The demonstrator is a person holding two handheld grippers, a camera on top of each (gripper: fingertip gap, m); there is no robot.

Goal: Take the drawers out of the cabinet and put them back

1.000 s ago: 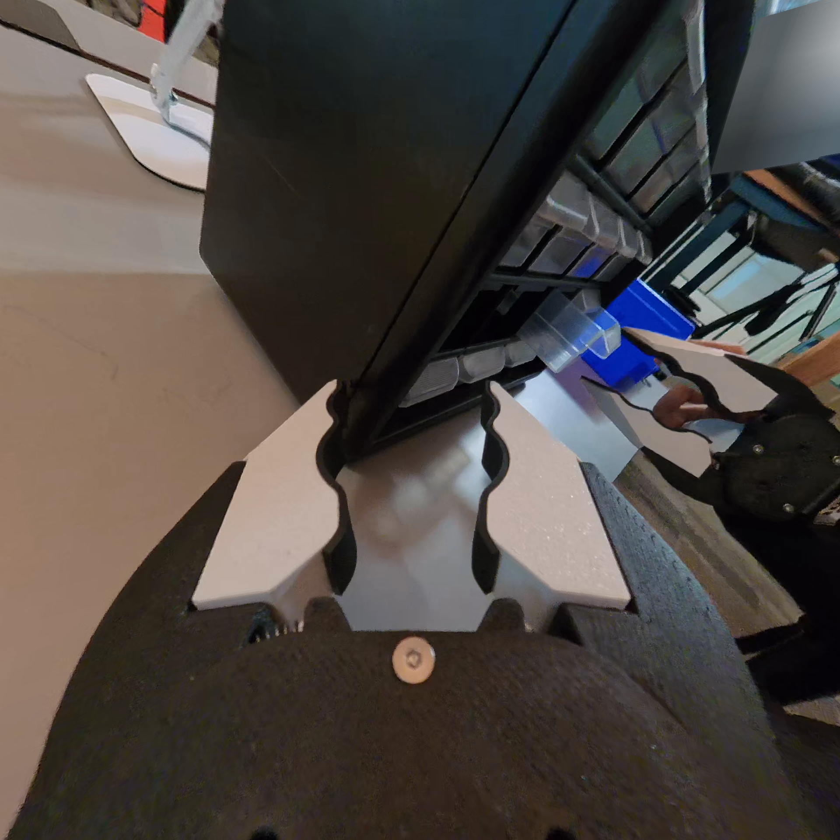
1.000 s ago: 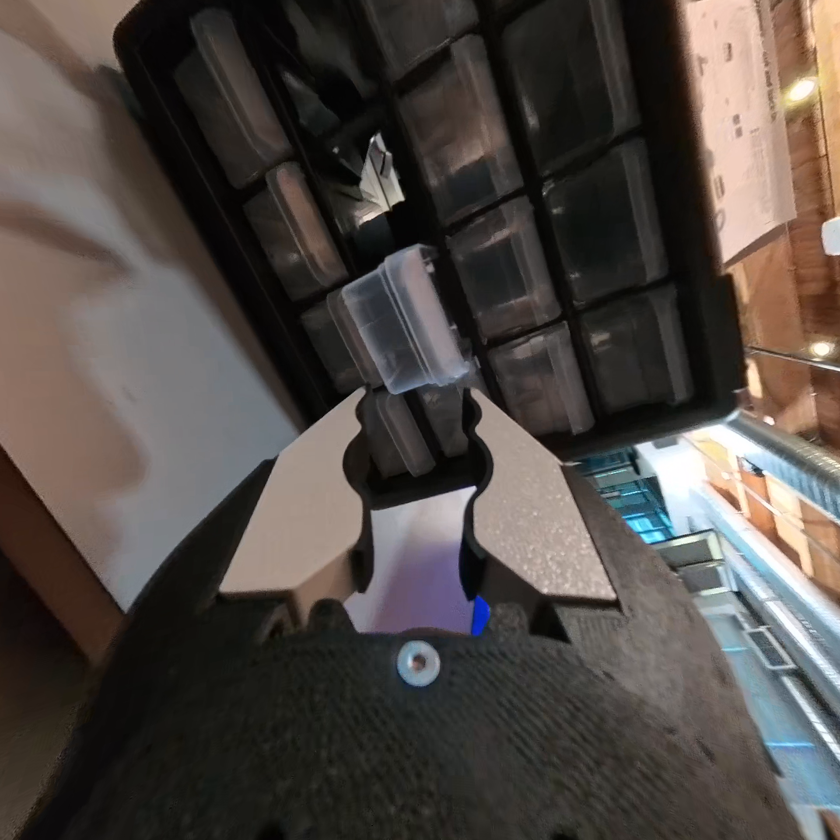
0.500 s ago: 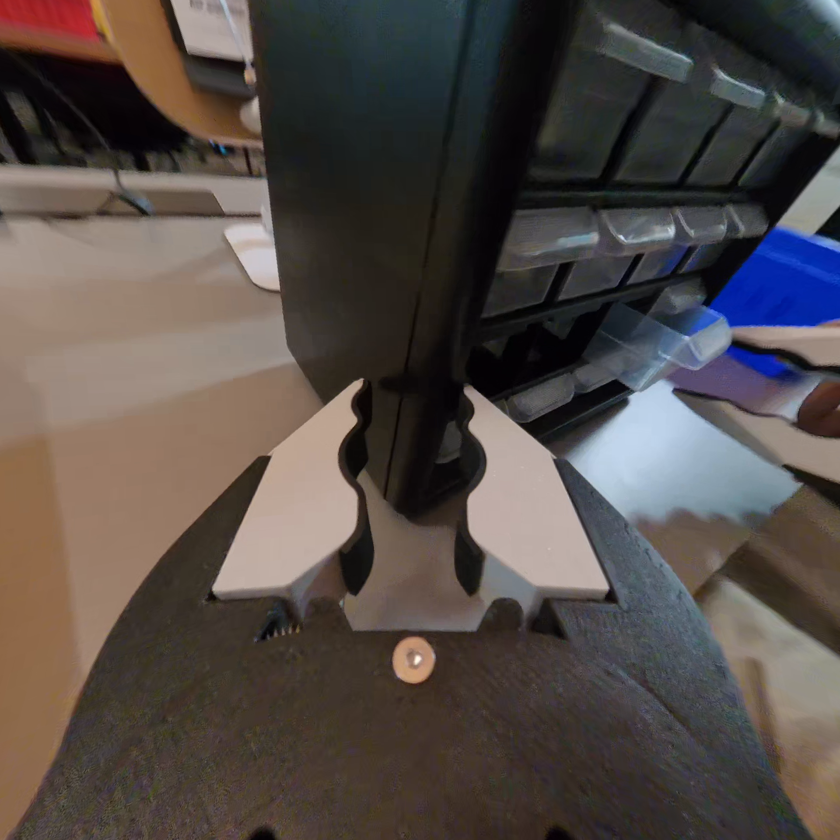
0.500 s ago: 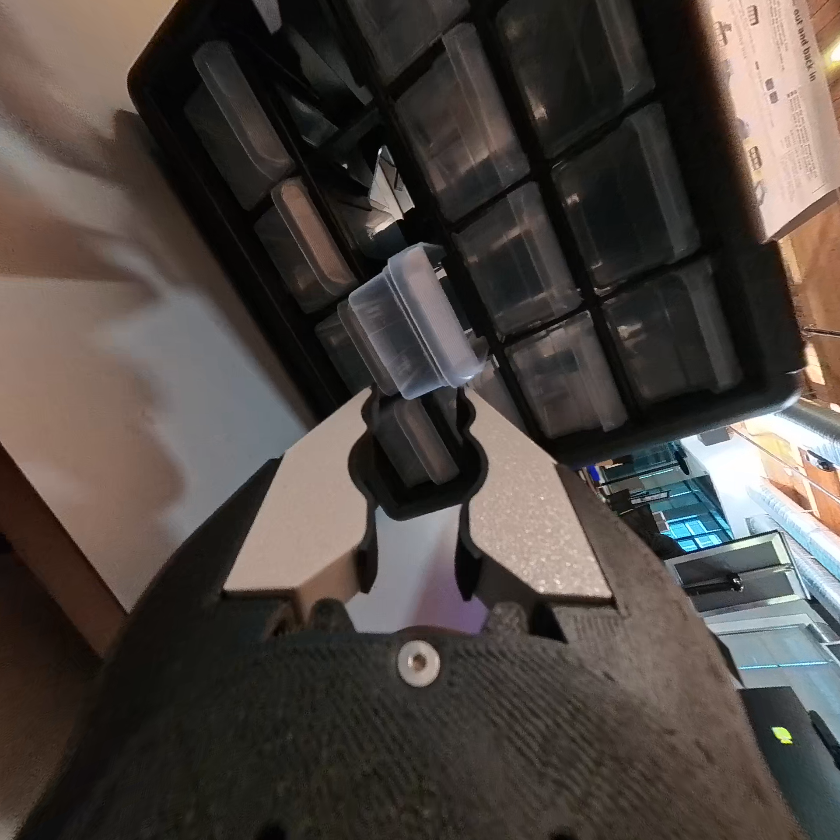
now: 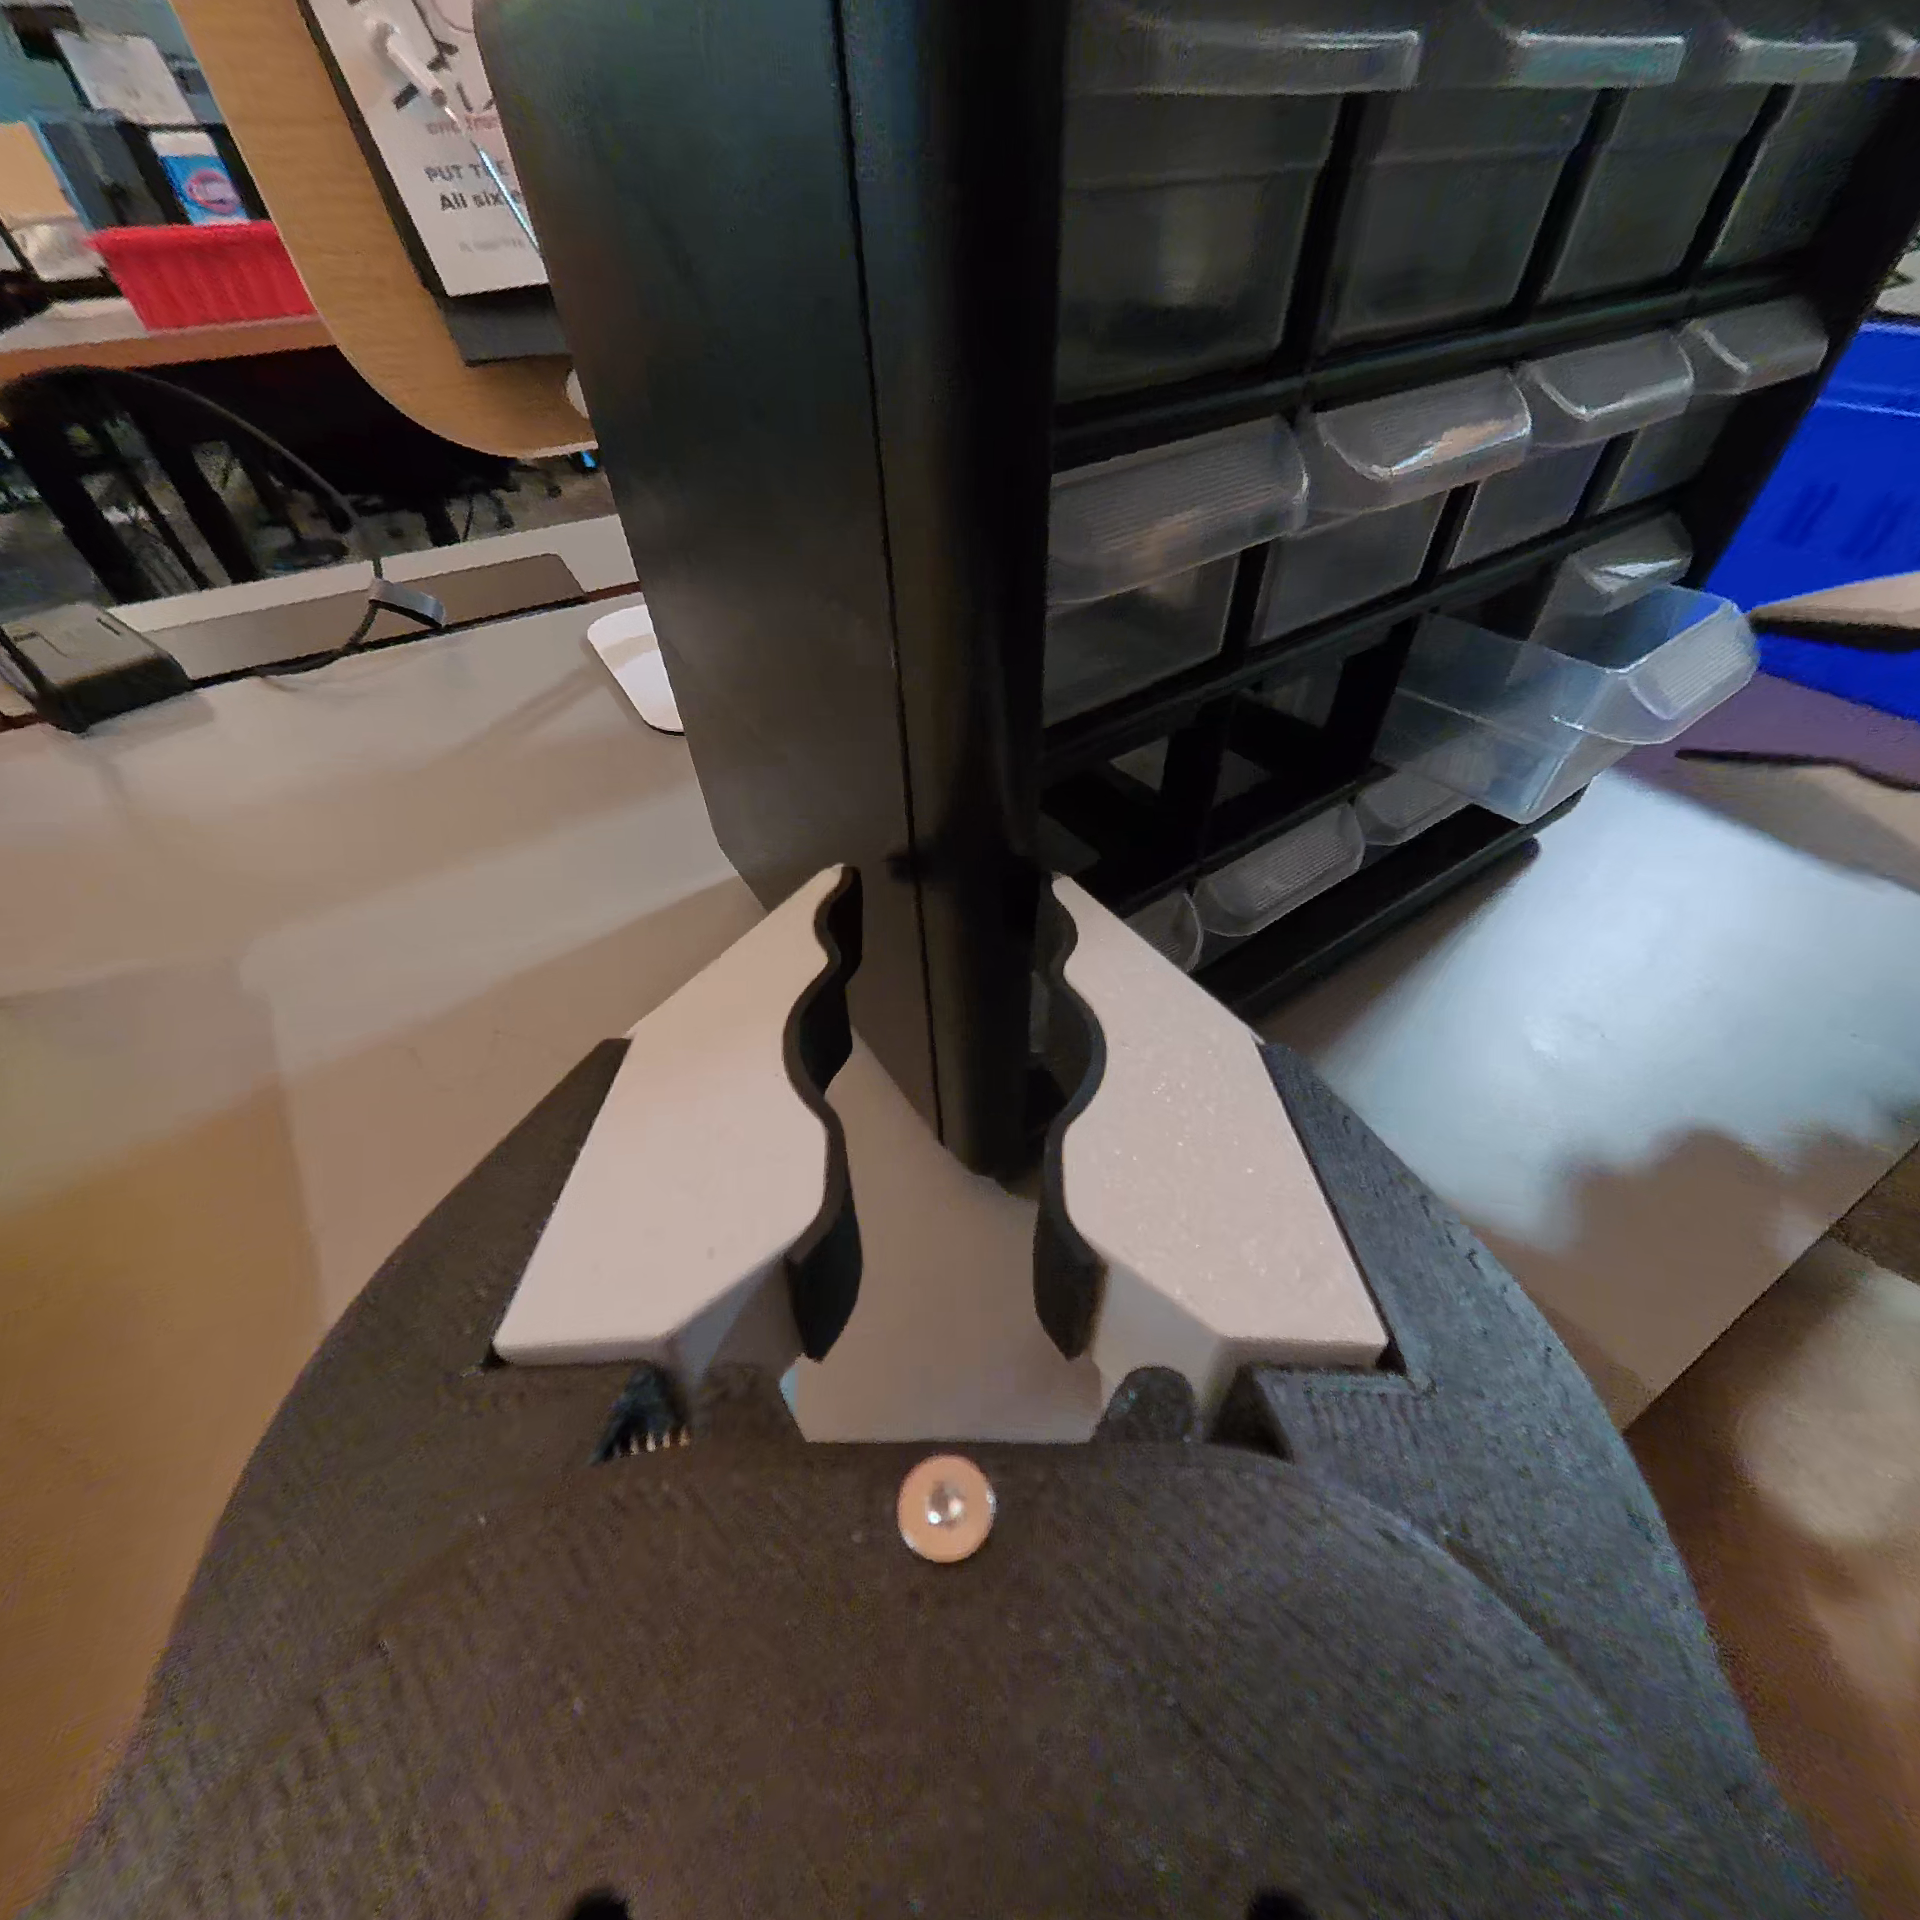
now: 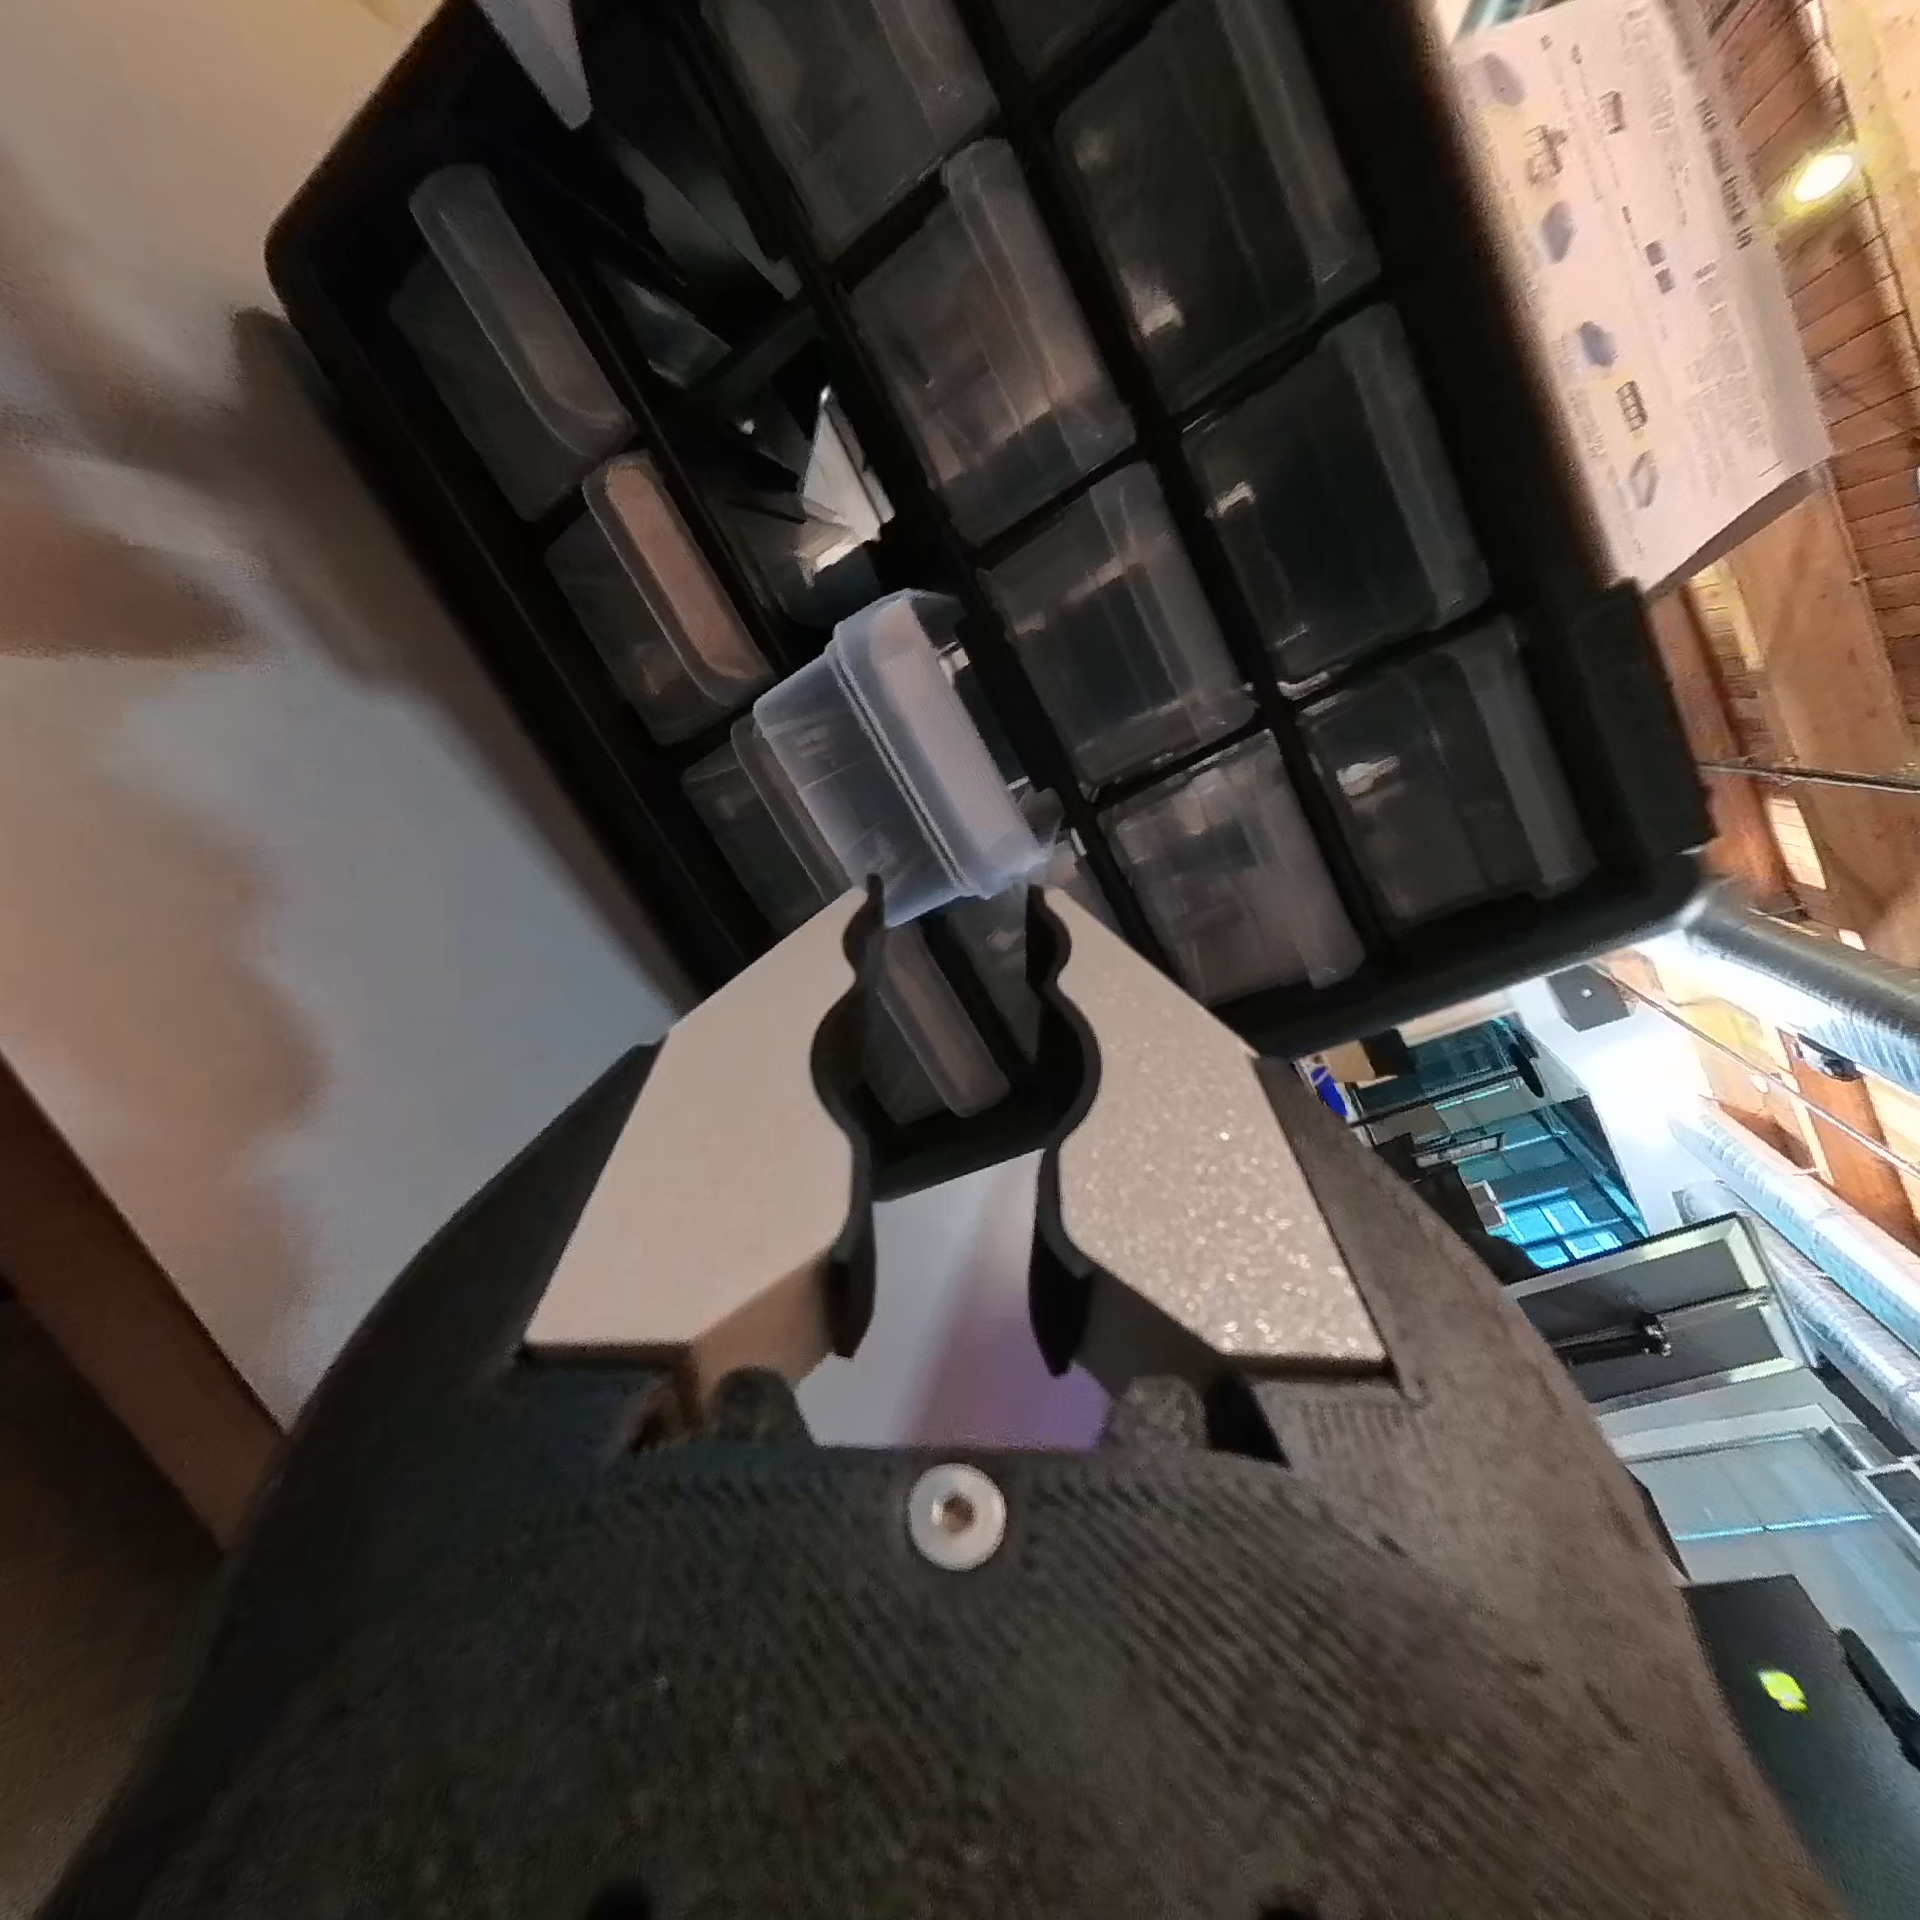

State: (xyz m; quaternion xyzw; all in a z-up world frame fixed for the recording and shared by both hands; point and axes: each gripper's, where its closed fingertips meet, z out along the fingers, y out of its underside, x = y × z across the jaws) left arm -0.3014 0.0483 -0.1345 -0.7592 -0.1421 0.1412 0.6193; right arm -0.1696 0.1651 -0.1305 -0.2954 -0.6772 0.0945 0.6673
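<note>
In the left wrist view, the left gripper [image 5: 945,997] had its jaws parted around the front corner edge of the black cabinet [image 5: 727,436], which stood upright on the pale desk [image 5: 260,935]. The corner sat between the two jaws; whether they actually pressed on it could not be told. On the cabinet's front, rows of clear drawers sat pushed in, and one clear drawer [image 5: 1579,707] stuck far out of a lower row, tilted downward, with nothing visible inside it. Just beside it in the same row an open slot [image 5: 1195,769] showed dark and bare. Behind the cabinet's far end stood a blue bin [image 5: 1829,499].

In the right wrist view, the right gripper [image 6: 951,914] faced the cabinet [image 6: 1538,582] front, jaws moderately open. The protruding clear drawer [image 6: 894,748] hung just ahead of the jaw tips, its lower edge level with them; contact could not be judged. It looked empty.
</note>
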